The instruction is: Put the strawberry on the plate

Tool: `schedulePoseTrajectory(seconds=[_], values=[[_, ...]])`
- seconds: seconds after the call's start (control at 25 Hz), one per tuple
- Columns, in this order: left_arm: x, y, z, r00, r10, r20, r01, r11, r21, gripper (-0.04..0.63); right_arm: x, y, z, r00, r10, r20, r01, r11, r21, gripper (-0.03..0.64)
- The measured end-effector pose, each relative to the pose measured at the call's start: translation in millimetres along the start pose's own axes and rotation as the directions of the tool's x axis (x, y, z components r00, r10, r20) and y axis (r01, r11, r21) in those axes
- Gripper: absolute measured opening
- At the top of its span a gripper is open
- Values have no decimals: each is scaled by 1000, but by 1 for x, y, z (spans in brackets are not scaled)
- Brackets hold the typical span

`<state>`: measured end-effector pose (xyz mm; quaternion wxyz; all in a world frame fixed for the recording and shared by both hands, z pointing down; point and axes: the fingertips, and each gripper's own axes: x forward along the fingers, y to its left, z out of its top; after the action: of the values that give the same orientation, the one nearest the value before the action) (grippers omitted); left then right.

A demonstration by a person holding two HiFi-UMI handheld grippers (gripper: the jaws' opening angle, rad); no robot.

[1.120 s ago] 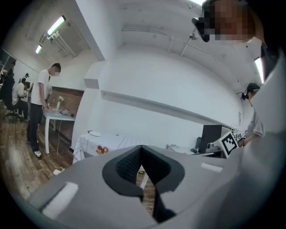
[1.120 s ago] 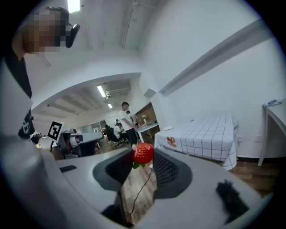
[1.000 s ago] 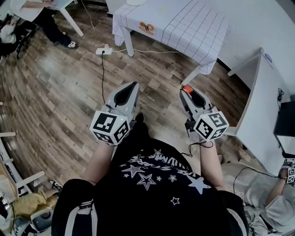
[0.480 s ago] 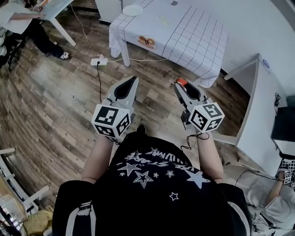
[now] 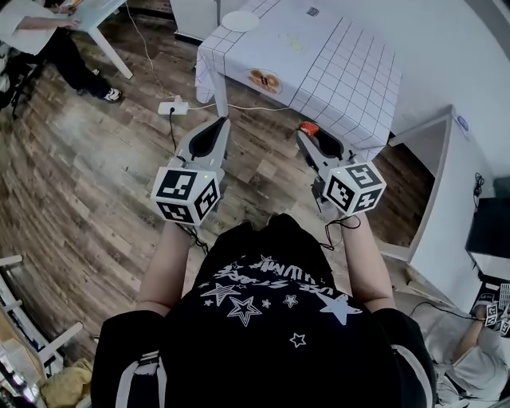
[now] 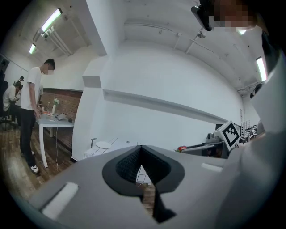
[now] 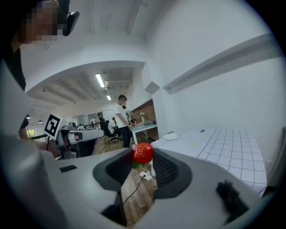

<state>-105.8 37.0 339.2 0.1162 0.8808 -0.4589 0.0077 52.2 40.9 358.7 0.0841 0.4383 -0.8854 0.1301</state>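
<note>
A small red strawberry (image 7: 143, 153) with green leaves sits pinched between the tips of my right gripper (image 7: 143, 156), which is shut on it; in the head view the strawberry (image 5: 309, 127) shows as a red dot at that gripper's (image 5: 307, 132) front end. My left gripper (image 5: 221, 123) is held level beside it, jaws closed with nothing between them (image 6: 141, 150). A white plate (image 5: 240, 21) lies at the far left corner of the checked-cloth table (image 5: 335, 72); the same plate (image 7: 170, 136) appears small in the right gripper view. Both grippers hover over the wooden floor, short of the table.
An orange patterned item (image 5: 264, 80) lies on the table's near edge. A power strip (image 5: 172, 107) with cables lies on the floor by a table leg. A white cabinet (image 5: 446, 191) stands at right. People sit at a desk at far left (image 5: 56, 32).
Both grippers have moved forward toward the checked table, and the table sits closer in the head view. The strawberry stays held in the right gripper.
</note>
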Motion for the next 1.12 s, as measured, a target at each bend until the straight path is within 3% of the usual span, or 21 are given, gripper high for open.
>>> schedulePoseTrajectory(seconds=[0.68, 1.12], values=[[71, 65, -10, 990, 143, -12, -143, 990, 12, 8, 111, -62, 24, 988, 138, 72, -139, 990, 7, 146], [164, 87, 18, 980, 201, -9, -201, 980, 3, 8, 157, -151, 50, 983, 167, 76, -171, 984, 46, 146]])
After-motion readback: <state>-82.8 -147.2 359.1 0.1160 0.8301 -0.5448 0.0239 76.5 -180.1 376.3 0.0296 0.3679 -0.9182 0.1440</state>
